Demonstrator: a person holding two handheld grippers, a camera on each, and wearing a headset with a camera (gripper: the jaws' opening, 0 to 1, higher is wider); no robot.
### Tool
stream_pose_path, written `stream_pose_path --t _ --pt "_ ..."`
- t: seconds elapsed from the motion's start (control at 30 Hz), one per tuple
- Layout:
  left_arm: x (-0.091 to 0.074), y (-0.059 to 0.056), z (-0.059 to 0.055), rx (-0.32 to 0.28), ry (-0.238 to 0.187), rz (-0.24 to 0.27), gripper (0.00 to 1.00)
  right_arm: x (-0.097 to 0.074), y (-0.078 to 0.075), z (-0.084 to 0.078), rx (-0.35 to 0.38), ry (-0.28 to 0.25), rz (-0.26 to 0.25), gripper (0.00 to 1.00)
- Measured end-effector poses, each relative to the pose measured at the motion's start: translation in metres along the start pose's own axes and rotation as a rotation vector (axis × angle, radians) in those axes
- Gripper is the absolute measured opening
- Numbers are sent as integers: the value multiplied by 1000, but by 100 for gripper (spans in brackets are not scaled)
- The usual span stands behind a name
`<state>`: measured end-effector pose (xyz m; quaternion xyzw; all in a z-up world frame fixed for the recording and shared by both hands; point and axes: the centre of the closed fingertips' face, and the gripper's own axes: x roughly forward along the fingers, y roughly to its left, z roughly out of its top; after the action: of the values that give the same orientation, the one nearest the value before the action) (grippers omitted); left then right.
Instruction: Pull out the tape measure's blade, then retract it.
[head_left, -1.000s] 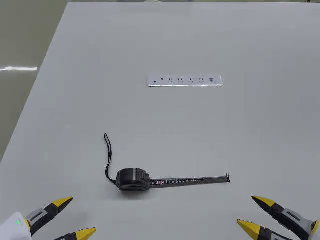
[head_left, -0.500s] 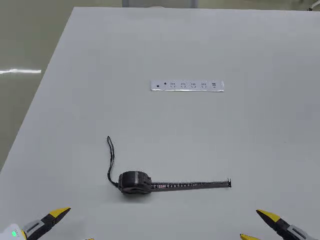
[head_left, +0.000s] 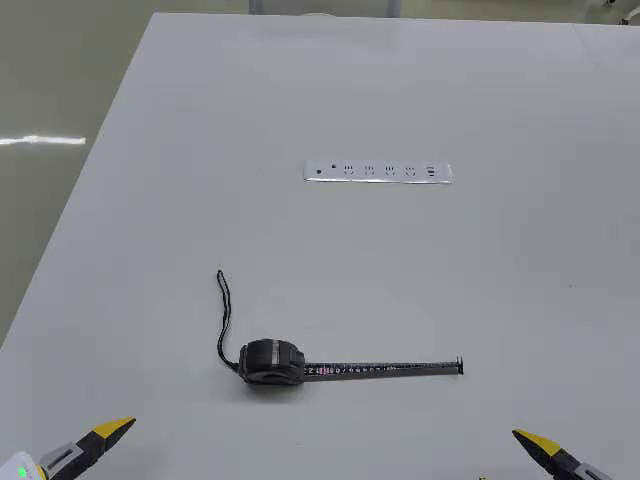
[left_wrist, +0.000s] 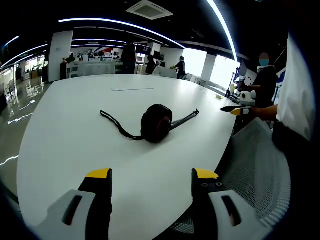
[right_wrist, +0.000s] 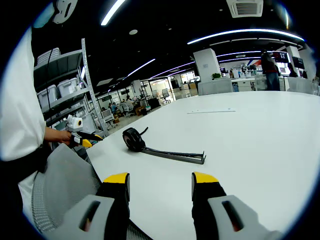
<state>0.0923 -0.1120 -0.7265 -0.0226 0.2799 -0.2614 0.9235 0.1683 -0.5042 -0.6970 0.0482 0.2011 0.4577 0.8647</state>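
Currently the tape measure (head_left: 270, 361) lies near on the counter (head_left: 400, 260), its blade (head_left: 385, 369) out rightward. Both the left hand-held gripper (left_wrist: 151, 173) and the right hand-held gripper (right_wrist: 160, 177) stand wide and empty. I judge the case (head_left: 262, 358) rigid enough to clamp; the blade is thin and springy.

On the bench (head_left: 480, 260) the tape measure (head_left: 270, 361) lies toward the near edge. Its blade (head_left: 385, 369) runs out to the right, and its wrist strap (head_left: 223, 315) trails away behind its left side. A power strip (head_left: 378, 172) lies well behind. The left claw (left_wrist: 151, 173) and right claw (right_wrist: 160, 177) flank it, nearer the person.
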Motion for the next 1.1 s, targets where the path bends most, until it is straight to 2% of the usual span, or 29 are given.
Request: stream_pose_path --t 1.1 --pt "5 -4 2 6 4 -10 63 0 1 0 -2 2 2 51"
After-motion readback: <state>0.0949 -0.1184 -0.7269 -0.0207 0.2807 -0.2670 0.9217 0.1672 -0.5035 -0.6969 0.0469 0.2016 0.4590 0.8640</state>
